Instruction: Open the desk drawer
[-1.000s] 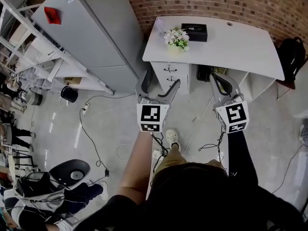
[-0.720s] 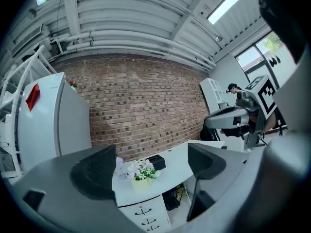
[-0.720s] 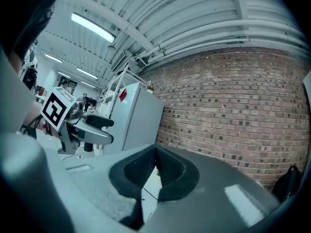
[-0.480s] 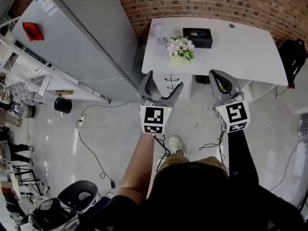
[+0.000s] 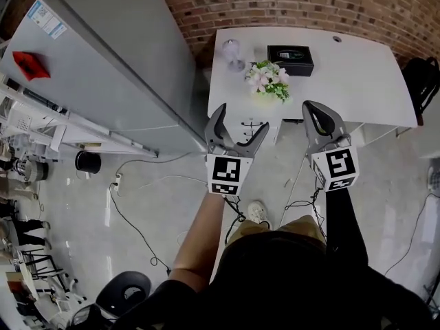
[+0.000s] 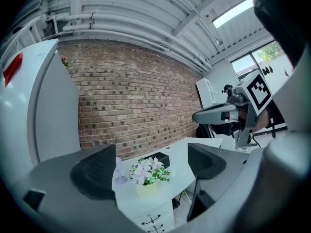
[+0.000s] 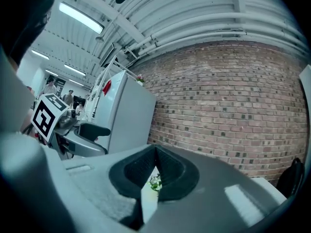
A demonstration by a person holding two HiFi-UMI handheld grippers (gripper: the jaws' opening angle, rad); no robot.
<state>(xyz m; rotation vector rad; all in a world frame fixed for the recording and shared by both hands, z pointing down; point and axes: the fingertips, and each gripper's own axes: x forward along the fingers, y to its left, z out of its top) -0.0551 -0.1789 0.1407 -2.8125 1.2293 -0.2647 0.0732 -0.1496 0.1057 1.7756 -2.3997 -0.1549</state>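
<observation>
The person has walked nearer to the desk [image 5: 357, 74], so in the head view the left gripper [image 5: 242, 116] now frames the drawer unit [image 5: 238, 128] and the right gripper [image 5: 311, 107] reaches the desk's front edge.

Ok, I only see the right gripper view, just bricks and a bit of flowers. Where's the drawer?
Observer: Under the desk, below the flowers. The drawers look shut.
Operator: Is my left claw ready?
Observer: The left claw is open and empty, pointed toward the desk.
Operator: Is it touching a handle?
Observer: No. The left gripper view shows the drawers well beyond its jaws.
</observation>
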